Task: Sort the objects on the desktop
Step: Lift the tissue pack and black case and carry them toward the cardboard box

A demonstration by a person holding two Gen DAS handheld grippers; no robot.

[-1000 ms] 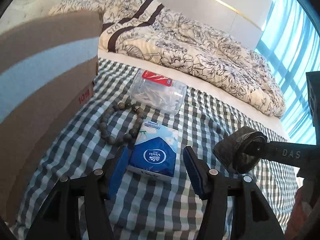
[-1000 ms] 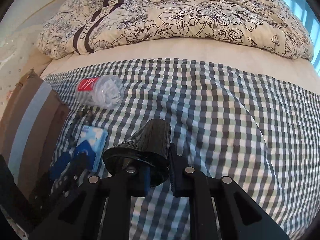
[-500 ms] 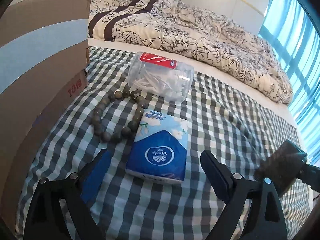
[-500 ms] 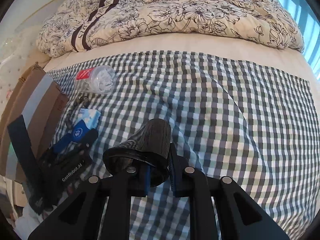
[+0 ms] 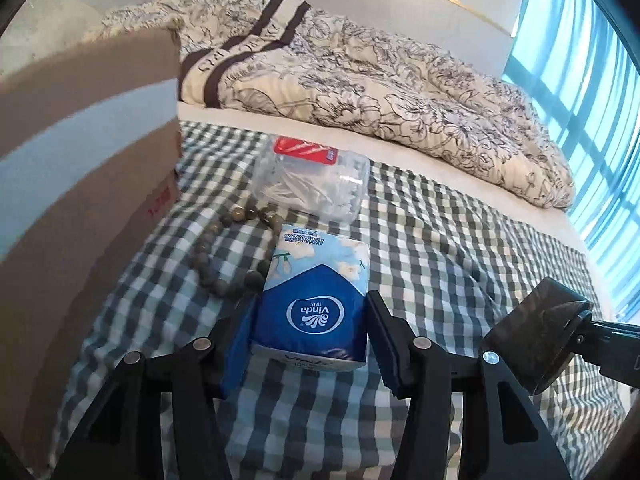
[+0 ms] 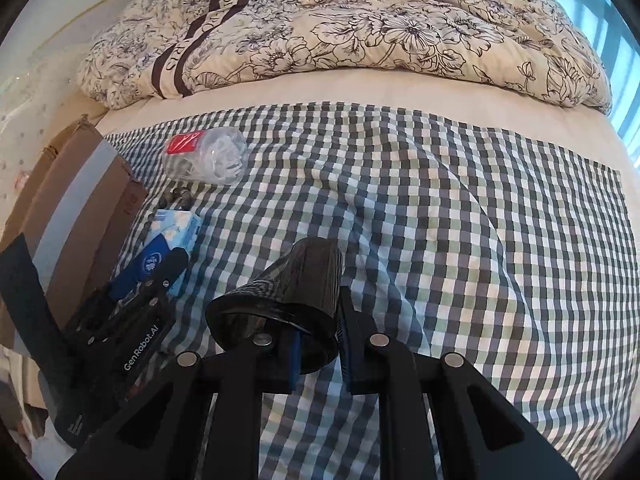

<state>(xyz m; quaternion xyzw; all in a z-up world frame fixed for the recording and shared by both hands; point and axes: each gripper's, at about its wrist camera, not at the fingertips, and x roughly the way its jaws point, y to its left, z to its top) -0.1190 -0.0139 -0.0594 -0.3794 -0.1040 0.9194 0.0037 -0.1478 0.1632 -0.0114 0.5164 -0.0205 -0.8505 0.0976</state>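
Left claw (image 5: pixel 310 344) clamped on tissue pack (image 5: pixel 314 304); right claw (image 6: pixel 318 344) gripping black cup (image 6: pixel 296 292) by wall

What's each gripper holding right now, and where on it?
Right gripper clamps the dark wood-grain cup by its rim wall, one finger inside. Left gripper is closed on the sides of the blue Vinda tissue pack, near its front end.

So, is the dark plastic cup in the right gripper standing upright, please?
No, the dark plastic cup lies tilted on its side between the right gripper's jaws.
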